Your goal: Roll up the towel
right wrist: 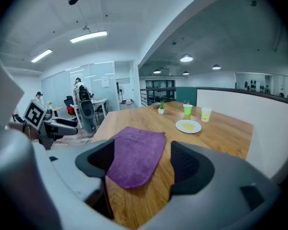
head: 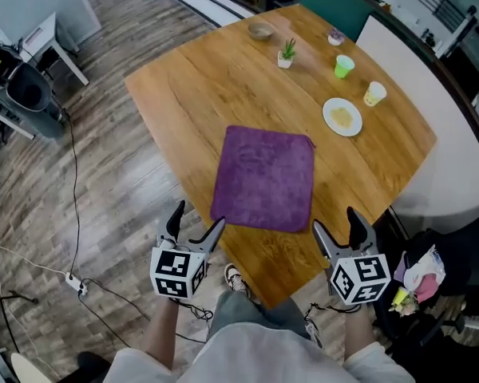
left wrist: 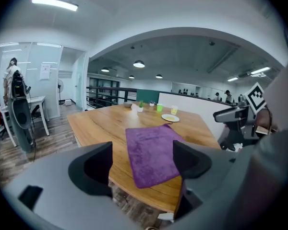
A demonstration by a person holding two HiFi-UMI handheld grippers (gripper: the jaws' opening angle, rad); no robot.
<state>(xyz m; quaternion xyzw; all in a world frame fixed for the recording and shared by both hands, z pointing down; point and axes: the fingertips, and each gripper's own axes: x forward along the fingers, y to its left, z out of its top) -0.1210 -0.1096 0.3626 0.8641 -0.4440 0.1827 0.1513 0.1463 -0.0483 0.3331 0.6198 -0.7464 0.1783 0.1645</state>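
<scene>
Towel (head: pixel 265 179): purple, flat, unrolled, near the tabletop's (head: pixel 207 78) 6 o'clock edge | Left tool (head: pixel 198 220) at towel's 7 o'clock, right tool (head: pixel 337 223) at 5 o'clock: jaws apart, empty, short of cloth | Risk: uneven corner grips would likely skew the roll or drag the towel off the edge.

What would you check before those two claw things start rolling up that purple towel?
1. Towel lies flat and unrolled on the table: ok.
2. Left gripper open, nothing between its jaws: ok.
3. Right gripper open, nothing between its jaws: ok.
4. Grippers at the towel's near edge: not ok; both hang short of it, not touching.
5. Room to roll: ok; plate and green cup sit beyond the far edge, apart from the towel.
6. Whether the towel would slide on the wood: cannot tell.
</scene>
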